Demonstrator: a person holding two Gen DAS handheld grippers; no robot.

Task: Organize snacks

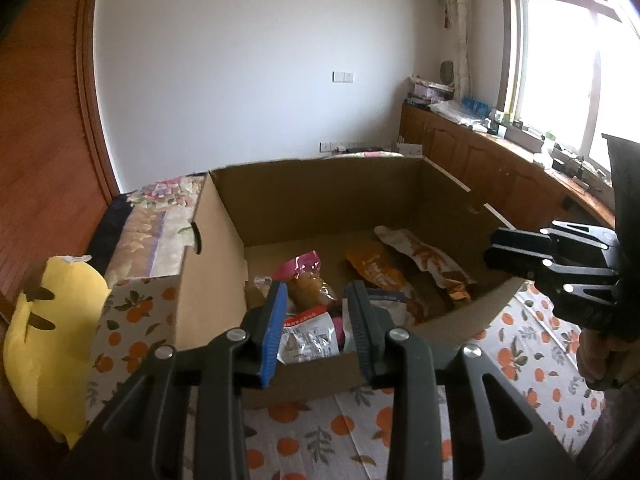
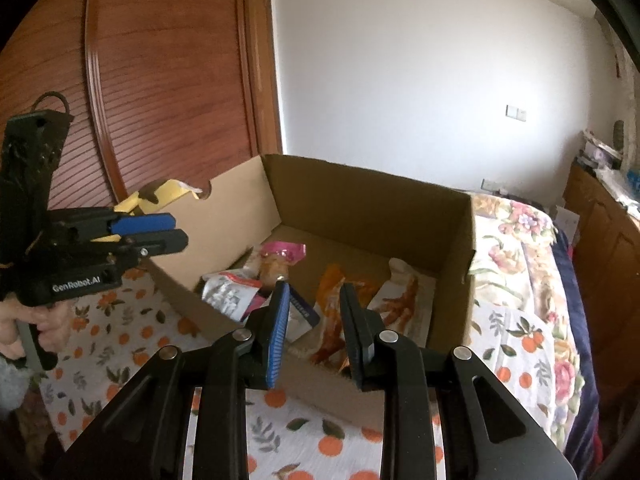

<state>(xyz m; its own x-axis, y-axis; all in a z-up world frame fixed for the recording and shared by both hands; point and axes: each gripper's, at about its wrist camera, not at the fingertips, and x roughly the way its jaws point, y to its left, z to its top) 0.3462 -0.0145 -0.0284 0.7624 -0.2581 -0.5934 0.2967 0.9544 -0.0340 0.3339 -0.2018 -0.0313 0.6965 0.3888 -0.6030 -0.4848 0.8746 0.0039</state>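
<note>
An open cardboard box [image 1: 224,248] sits on a cloth [image 1: 320,432] printed with oranges, and every snack in view lies on the box floor. At the box's left end, near its front wall, a silver-white packet [image 1: 306,338] with a red band lies flat. Just behind it, touching it, is a clear pack with a pink top [image 1: 304,276] holding something brown. Toward the middle of the box an orange pouch [image 1: 374,268] lies slanted, and beside it, toward the right wall, is a white pouch [image 1: 424,256] printed with orange-brown food. A small dark blue and white packet [image 2: 302,310] lies between the silver-white packet and the orange pouch. The far half of the box floor is bare cardboard.

The left gripper [image 1: 318,312] hangs over the box's front wall, above the silver-white packet. Its jaws stand a little apart and hold nothing; the pads touch no snack. The right gripper [image 2: 314,312] hangs over the front wall nearer the middle of the box, above the orange pouch and the blue and white packet. Its jaws are likewise a narrow gap apart, empty, with snacks only seen through the gap below.

Outside the box, against its left wall, is a yellow plush [image 1: 48,320]. Beyond the box's right wall lies a floral quilt [image 2: 524,248].
</note>
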